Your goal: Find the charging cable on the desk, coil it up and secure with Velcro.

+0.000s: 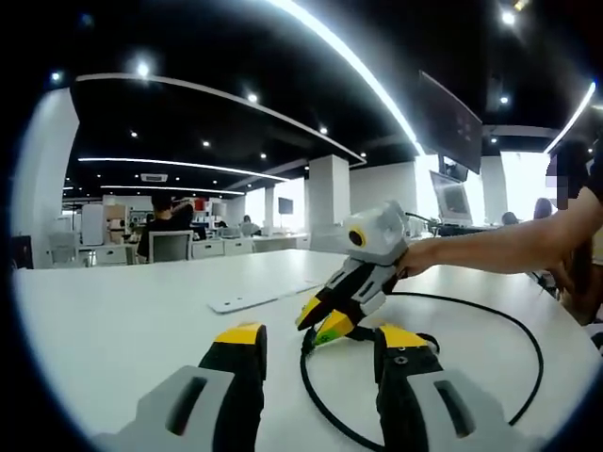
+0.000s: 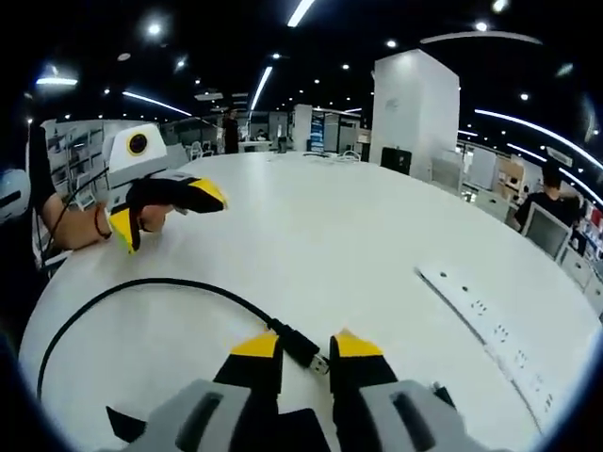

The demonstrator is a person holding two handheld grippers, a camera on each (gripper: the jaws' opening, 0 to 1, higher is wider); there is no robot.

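Two yellow-tipped jaws of my left gripper [image 1: 320,344] stand parted over the white surface [image 1: 122,320], holding nothing. Ahead, my right gripper [image 1: 325,323] pinches the black charging cable [image 1: 513,330], whose loop runs partly behind my jaws. In the right gripper view, my right gripper [image 2: 306,347] clamps the cable's plug [image 2: 303,348]; the left gripper [image 2: 170,212] hovers agape. A white power strip [image 2: 490,325] lies nearby, cut off.

The left tongs [image 1: 316,347] stand parted at six o'clock over the white bench [image 1: 122,311]. Just ahead, the right tongs [image 1: 320,322] pinch the black charging cable [image 1: 509,325], which loops toward four o'clock. A white power strip [image 1: 264,296] lies at eleven o'clock of them.
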